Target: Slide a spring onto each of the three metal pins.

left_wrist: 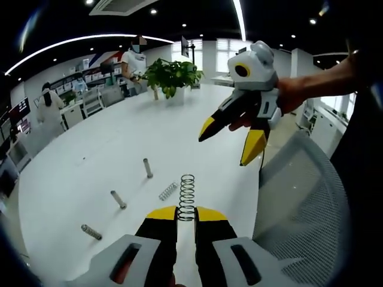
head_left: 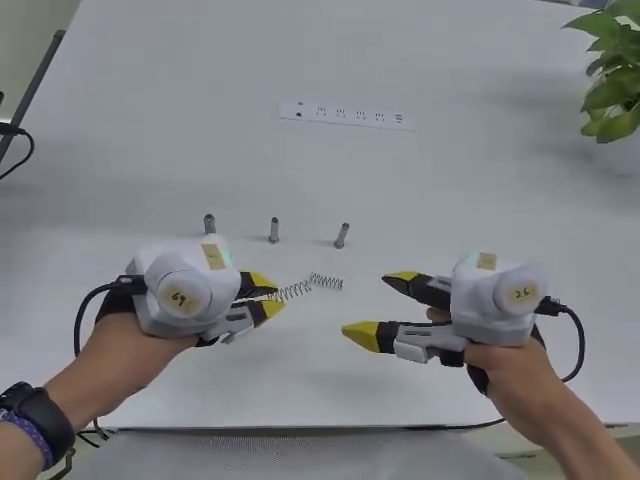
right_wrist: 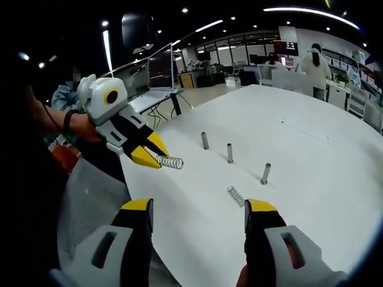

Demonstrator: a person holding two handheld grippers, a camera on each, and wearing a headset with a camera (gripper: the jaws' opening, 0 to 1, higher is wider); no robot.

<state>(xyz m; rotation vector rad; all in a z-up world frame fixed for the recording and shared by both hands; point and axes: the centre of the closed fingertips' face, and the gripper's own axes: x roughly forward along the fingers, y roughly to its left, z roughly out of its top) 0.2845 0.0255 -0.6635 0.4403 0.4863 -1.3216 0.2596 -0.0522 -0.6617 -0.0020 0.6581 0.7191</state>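
1. Hovering over the desk's [head_left: 450, 170] front edge: right gripper [head_left: 365, 304], jaws spread, empty.
2. Left gripper [head_left: 277, 297] pinches one spring [head_left: 293, 291] by its end, leaving the bore free.
3. Three pins [head_left: 274, 230] upright mid-desk; spare spring [head_left: 328, 282] lies just before them.

open table [head_left: 470, 180] around three pins [head_left: 274, 231], loose spring [head_left: 327, 282]

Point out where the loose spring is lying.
In the head view the loose spring lies on the table, just in front of the rightmost pin, beside the held spring in the left gripper.
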